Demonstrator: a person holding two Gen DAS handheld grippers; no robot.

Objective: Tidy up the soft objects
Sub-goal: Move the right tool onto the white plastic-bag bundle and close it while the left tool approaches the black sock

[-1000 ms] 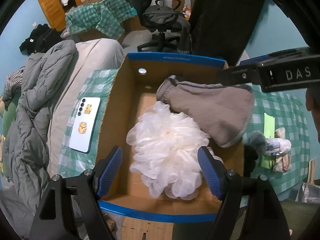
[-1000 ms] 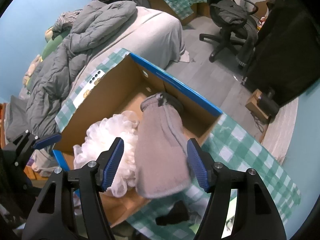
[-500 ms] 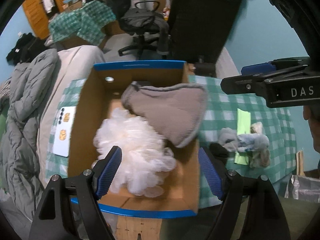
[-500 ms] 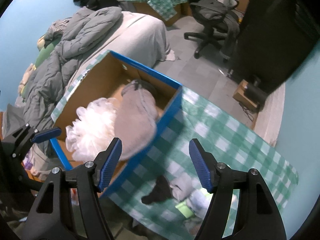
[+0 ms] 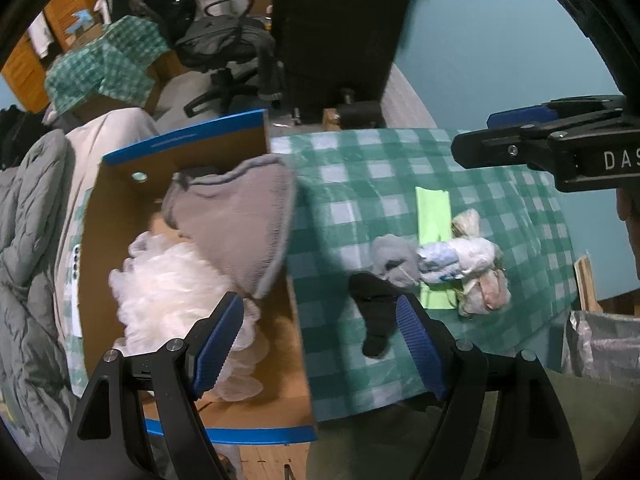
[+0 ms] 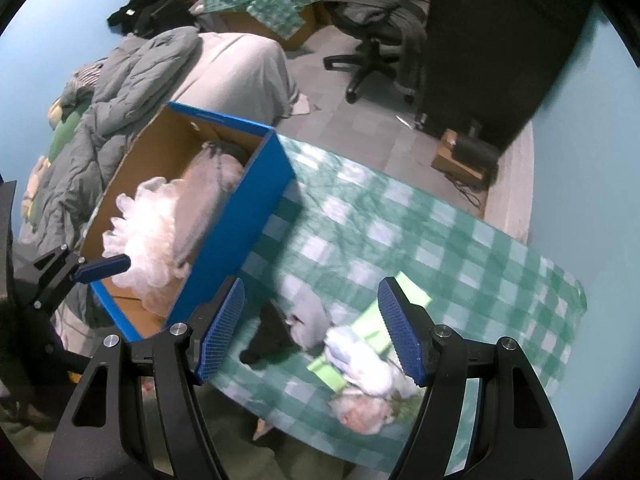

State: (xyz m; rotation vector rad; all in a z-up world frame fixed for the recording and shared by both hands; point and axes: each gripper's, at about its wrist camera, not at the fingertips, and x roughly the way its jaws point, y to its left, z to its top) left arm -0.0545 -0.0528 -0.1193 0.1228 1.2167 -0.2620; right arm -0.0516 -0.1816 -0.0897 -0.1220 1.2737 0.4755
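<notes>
The left gripper (image 5: 320,344) hangs with its blue ribbed pads spread wide and nothing between them, poised over the near right wall of the blue-rimmed cardboard box (image 5: 192,140). Inside the box a frothy white mesh bath pouf (image 5: 168,292) fills the near half, and a grey fleecy mitt (image 5: 240,220) lies over it, drooping across the right wall. The right gripper (image 6: 312,332) is also wide open and empty, held above a small heap of soft things on the table: a limp black sock (image 5: 376,320) nearest the box, a rolled grey sock (image 5: 394,258) touching it, then a pale blue-and-white cloth bundle (image 5: 460,260) resting on a flat lime-green cloth (image 5: 432,208), with a crumpled pinkish rag (image 5: 488,292) at the right end.

A green-and-white checked tablecloth (image 5: 360,184) covers the table. Left of the box, a puffy grey quilted coat (image 6: 132,80) sprawls over a beige-covered bed (image 6: 240,68). Farther off stand a black swivel chair (image 6: 376,32) on grey floor, a tall dark cabinet (image 6: 492,40), and teal walls.
</notes>
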